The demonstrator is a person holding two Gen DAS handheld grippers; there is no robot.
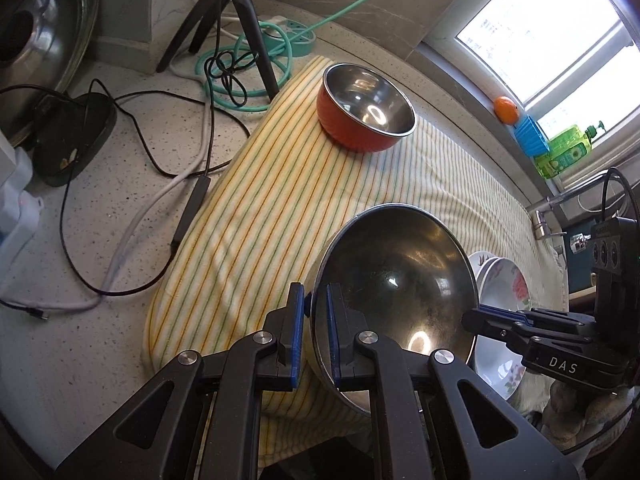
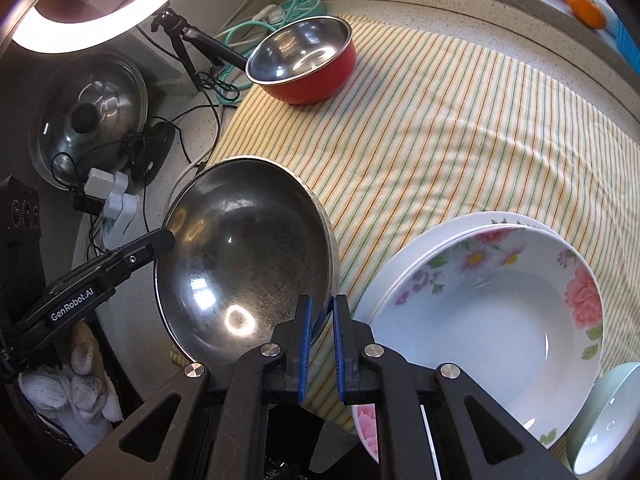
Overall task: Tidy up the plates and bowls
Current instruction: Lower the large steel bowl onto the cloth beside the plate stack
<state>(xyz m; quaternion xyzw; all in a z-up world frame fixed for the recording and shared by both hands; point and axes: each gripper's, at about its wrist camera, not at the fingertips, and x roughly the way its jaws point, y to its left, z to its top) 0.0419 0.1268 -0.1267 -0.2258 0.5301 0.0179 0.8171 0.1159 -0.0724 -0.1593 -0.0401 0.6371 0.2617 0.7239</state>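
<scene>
A large steel bowl (image 1: 400, 276) is held tilted above the striped cloth (image 1: 280, 200). My left gripper (image 1: 316, 320) is shut on its left rim. My right gripper (image 2: 322, 324) is shut on its right rim; the bowl also shows in the right wrist view (image 2: 244, 256). A red bowl with a steel inside (image 1: 364, 108) stands on the far part of the cloth, also seen from the right wrist (image 2: 308, 60). Stacked floral plates (image 2: 492, 320) lie on the cloth to the right of the steel bowl, partly hidden behind it in the left wrist view (image 1: 504, 280).
A pale green bowl (image 2: 604, 416) sits at the lower right. A black tripod (image 1: 236, 28), teal and black cables (image 1: 240, 68) and a power strip lie behind the cloth. A pot lid (image 2: 88, 116) leans at the left. An orange (image 1: 506, 110) and a green bottle (image 1: 564, 152) stand on the window sill.
</scene>
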